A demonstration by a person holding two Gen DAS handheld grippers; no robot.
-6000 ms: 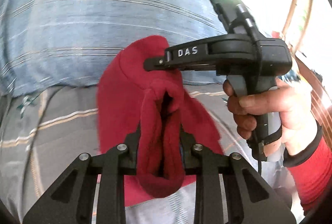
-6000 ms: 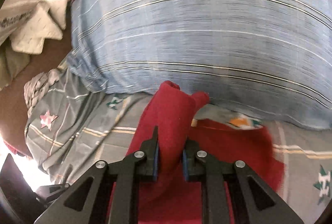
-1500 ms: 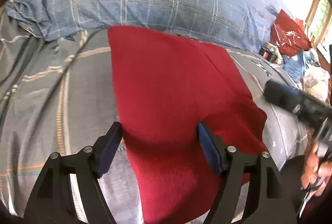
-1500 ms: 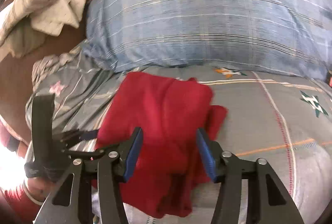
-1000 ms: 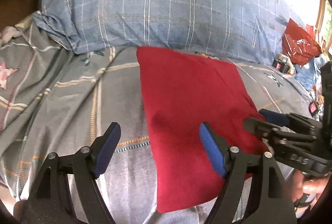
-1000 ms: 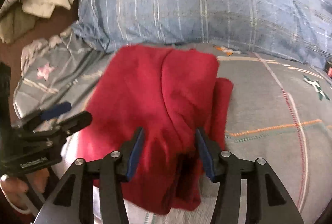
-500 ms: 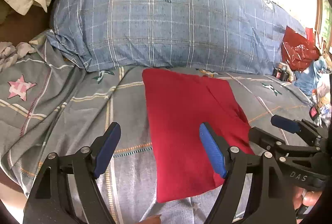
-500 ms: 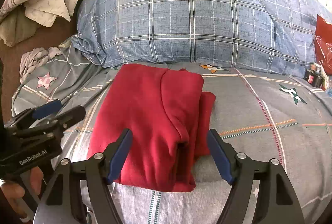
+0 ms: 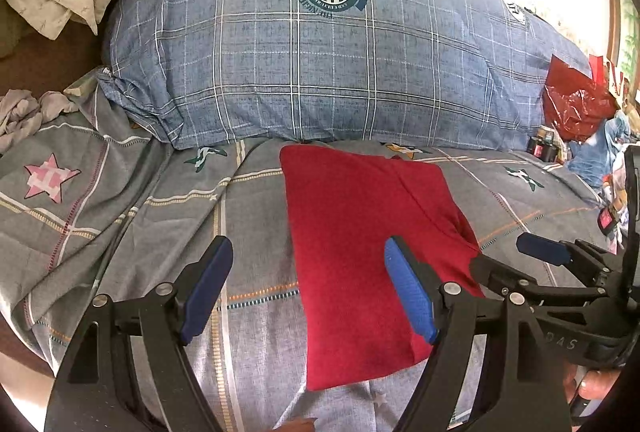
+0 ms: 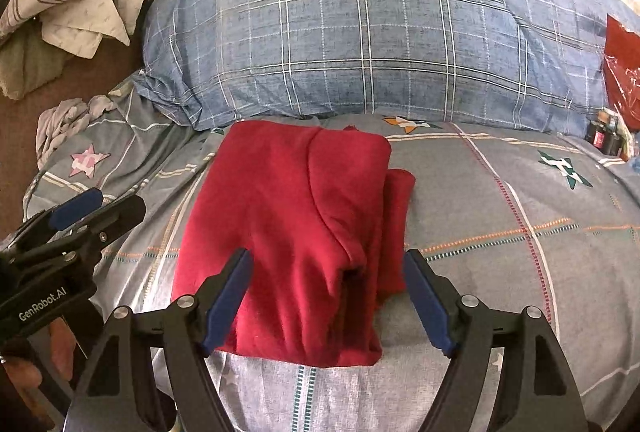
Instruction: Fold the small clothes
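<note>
A red fleece garment [image 9: 360,240] lies folded into a rectangle on the grey patterned bedsheet [image 9: 160,216], just in front of the blue plaid pillow [image 9: 320,63]. In the right wrist view the garment [image 10: 292,224] shows stacked layers along its right edge. My left gripper [image 9: 308,292] is open and empty, held above the garment's near left part. My right gripper [image 10: 328,300] is open and empty above the garment's near edge. Each gripper shows in the other's view: the right one [image 9: 516,264] and the left one [image 10: 96,211], both open.
Crumpled cloths [image 10: 72,3] are piled at the far left beside the pillow. A red plastic bag [image 9: 576,103] and small jars [image 9: 542,147] sit at the far right. A grey rag [image 10: 64,119] lies on the sheet at left.
Both grippers let go of the garment, opened, and drew back and up from it. The garment now lies flat and folded on the sheet.
</note>
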